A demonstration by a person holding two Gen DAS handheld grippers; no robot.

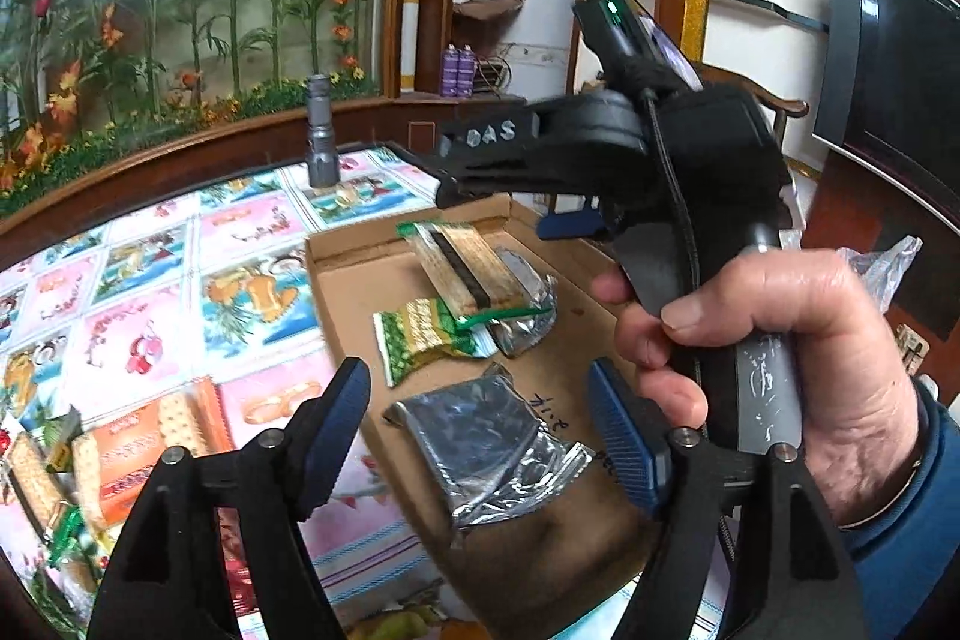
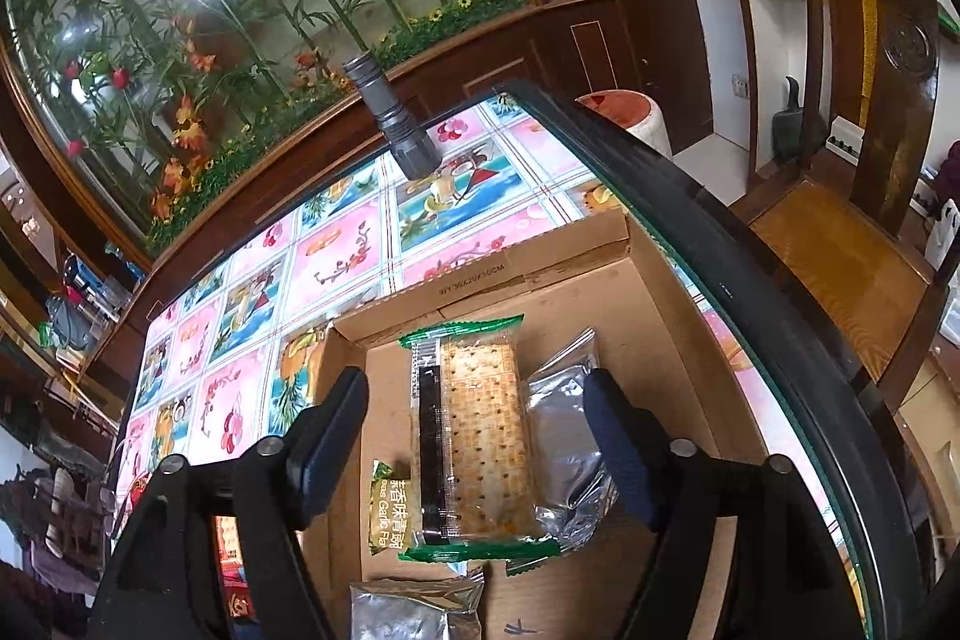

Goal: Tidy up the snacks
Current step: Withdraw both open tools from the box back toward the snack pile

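Note:
A shallow cardboard box (image 1: 348,292) (image 2: 654,316) lies on the patterned tablecloth. In it a clear cracker pack with green ends (image 1: 462,268) (image 2: 474,436) rests across a silver foil packet (image 1: 528,304) (image 2: 564,424) and a green pea-snack packet (image 1: 420,334) (image 2: 387,514). A second silver packet (image 1: 486,448) (image 2: 414,610) lies nearer. My left gripper (image 1: 477,373) hangs open over that nearer packet, with a gap to each pad. My right gripper (image 2: 477,382) (image 1: 495,202), held by a hand (image 1: 780,340), is open above the cracker pack, pads clear of it.
A grey flashlight (image 1: 321,136) (image 2: 396,124) stands at the table's far edge. Several orange cracker packs (image 1: 132,454) lie on the cloth left of the box. The dark table rim (image 2: 720,232) runs right of the box, with a wooden chair (image 2: 840,250) beyond.

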